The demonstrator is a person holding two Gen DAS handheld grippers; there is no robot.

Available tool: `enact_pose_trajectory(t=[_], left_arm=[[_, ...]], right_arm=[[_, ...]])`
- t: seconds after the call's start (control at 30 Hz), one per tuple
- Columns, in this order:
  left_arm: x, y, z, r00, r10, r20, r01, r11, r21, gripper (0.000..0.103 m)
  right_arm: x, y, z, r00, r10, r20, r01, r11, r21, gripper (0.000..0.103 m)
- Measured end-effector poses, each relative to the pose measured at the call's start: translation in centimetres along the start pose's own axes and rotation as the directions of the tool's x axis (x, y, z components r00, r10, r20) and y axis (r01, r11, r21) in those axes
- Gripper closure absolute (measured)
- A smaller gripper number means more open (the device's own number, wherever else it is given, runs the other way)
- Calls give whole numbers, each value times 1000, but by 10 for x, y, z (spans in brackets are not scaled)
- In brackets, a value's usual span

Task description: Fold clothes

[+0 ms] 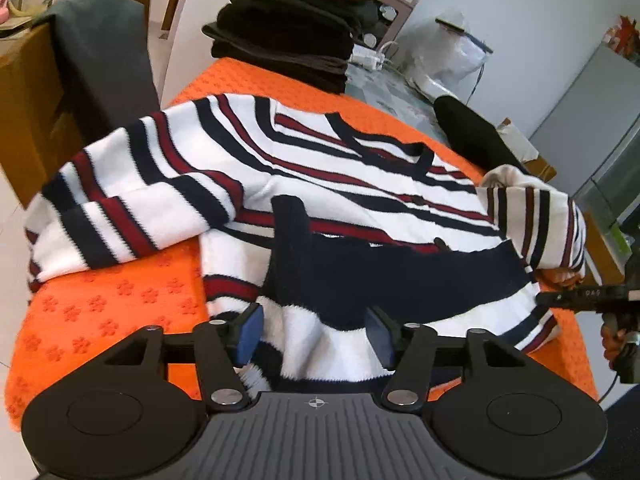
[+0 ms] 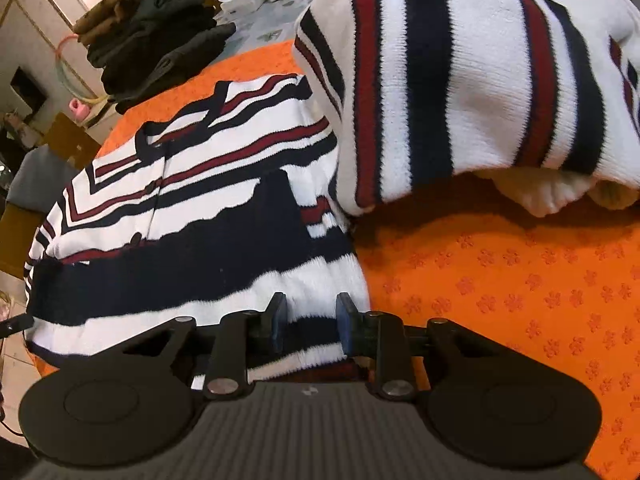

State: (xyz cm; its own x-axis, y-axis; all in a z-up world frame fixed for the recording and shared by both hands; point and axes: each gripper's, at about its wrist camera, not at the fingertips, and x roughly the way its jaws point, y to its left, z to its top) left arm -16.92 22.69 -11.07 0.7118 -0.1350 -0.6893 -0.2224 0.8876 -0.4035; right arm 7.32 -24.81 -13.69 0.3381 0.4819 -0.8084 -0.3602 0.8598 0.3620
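A white cardigan with navy and red stripes [image 1: 320, 168] lies on an orange flower-print cloth [image 1: 120, 304]. Its sleeves are folded in over the body. My left gripper [image 1: 316, 336] is open, its jaws either side of the hem at the near left. My right gripper [image 2: 312, 322] is also open around the hem [image 2: 312, 344] at the right corner. The right sleeve [image 2: 460, 80] bulges up close in the right wrist view. The right gripper also shows at the right edge of the left wrist view [image 1: 580, 296].
A stack of dark folded clothes [image 1: 296, 28] stands at the far end of the table. A black garment [image 1: 468, 132] and a white power strip [image 1: 372, 58] lie beyond the orange cloth. A grey chair back [image 1: 100, 52] stands at the left.
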Motion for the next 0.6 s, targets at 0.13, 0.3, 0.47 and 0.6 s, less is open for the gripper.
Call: enact_pose_trajectory(t=[0.13, 0.3, 0.47, 0.6], left_arm=[[-11, 9, -3, 1000, 7, 25, -6, 1000, -24, 42], [-16, 20, -8, 999, -30, 37, 32, 998, -52, 73], [-23, 26, -9, 998, -43, 48, 45, 998, -43, 82], [-22, 21, -12, 1000, -14, 16, 13, 999, 37, 82]], right_arm=[[1, 2, -1, 1000, -4, -14, 4, 1000, -21, 67], [5, 7, 2, 999, -11, -31, 10, 1000, -18, 91], [2, 7, 2, 999, -16, -29, 17, 1000, 4, 91], [1, 13, 2, 999, -38, -28, 38, 999, -20, 89]])
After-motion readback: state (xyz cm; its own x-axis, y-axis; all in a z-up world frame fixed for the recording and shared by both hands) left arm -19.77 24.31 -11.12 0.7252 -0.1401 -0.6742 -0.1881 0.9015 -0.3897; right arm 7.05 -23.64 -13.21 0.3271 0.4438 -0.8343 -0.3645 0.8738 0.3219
